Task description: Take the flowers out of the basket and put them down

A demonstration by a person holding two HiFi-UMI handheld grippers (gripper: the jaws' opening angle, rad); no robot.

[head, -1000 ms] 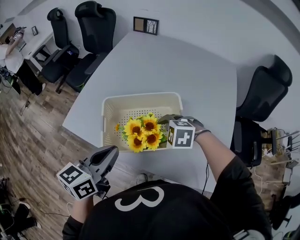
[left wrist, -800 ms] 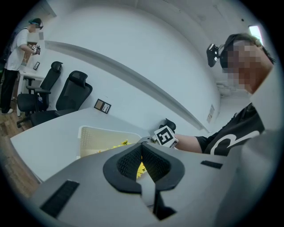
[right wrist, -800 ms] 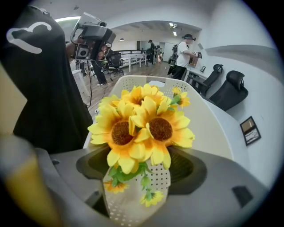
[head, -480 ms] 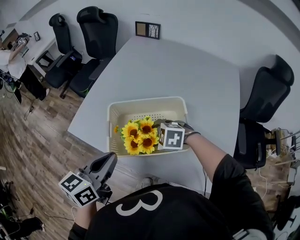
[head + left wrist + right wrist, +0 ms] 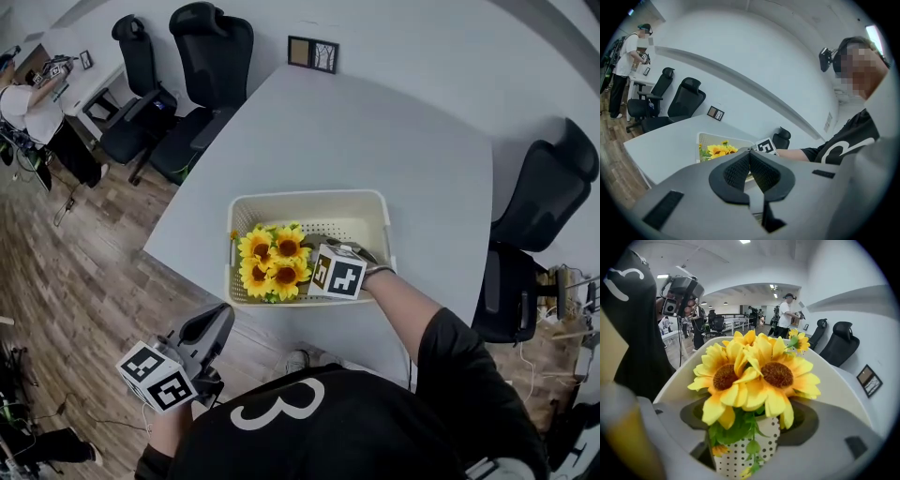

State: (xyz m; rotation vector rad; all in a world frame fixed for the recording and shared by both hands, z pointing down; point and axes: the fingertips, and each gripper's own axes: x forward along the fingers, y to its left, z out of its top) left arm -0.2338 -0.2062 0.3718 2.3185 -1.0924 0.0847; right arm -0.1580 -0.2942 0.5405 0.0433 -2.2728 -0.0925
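Your right gripper is clamped on the flowers' dotted pot and has carried them to the basket's near-left corner, so lift them out next. Your left gripper hangs closed and empty.

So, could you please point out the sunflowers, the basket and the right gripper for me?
sunflowers (image 5: 270,263), head view, on the petals at the middle of the bunch.
basket (image 5: 328,217), head view, on its far inner wall.
right gripper (image 5: 750,420), right gripper view, midway between its jaws.
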